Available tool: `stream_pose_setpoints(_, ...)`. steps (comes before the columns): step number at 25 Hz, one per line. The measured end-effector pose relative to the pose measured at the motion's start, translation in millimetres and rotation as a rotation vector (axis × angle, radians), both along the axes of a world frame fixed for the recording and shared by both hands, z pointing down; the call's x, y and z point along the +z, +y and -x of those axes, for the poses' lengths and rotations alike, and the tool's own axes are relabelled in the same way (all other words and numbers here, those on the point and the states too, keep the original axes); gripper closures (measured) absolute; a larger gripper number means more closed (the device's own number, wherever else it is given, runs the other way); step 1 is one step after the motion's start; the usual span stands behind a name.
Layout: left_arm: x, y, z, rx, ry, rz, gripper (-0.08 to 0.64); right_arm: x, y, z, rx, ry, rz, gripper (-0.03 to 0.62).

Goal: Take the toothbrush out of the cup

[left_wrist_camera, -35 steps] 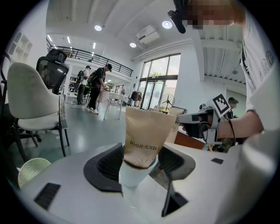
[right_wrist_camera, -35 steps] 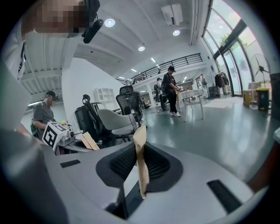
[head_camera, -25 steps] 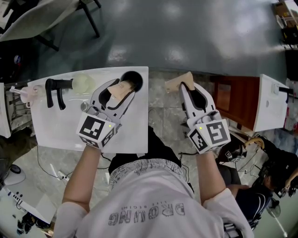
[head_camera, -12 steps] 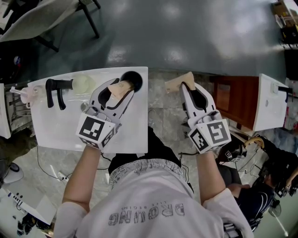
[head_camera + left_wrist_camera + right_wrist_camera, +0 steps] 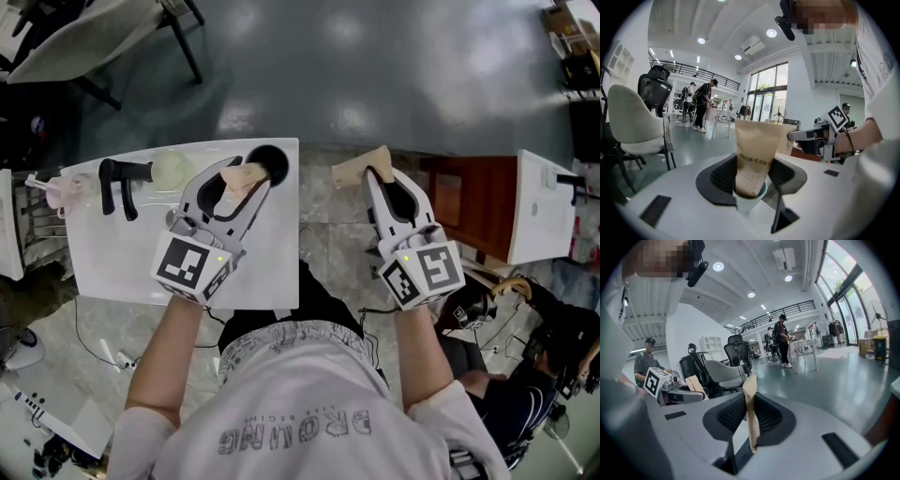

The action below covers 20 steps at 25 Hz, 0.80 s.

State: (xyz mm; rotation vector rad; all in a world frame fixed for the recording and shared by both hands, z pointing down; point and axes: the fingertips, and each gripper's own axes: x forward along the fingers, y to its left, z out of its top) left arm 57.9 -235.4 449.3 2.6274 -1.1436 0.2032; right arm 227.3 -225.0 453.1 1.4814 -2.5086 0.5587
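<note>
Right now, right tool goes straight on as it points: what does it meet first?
Past the brown paper packet in the right tool, the way looks free; a pale chair stands roughly ahead, depth unclear.

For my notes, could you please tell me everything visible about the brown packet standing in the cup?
The brown packet is flat, tall kraft-looking paper printed HIGH-END above small dots. It stands nearly upright, its lower end inside the pale cup, top free. Cup and packet sit between the left gripper's jaws, which have just been closing.
</note>
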Motion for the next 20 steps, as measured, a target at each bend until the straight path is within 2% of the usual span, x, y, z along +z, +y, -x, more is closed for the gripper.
stream_pose_setpoints(20,-96,18,13,-0.021,0.045,-0.187,0.404,-50,23,3,0.017,0.004,-0.100,0.531)
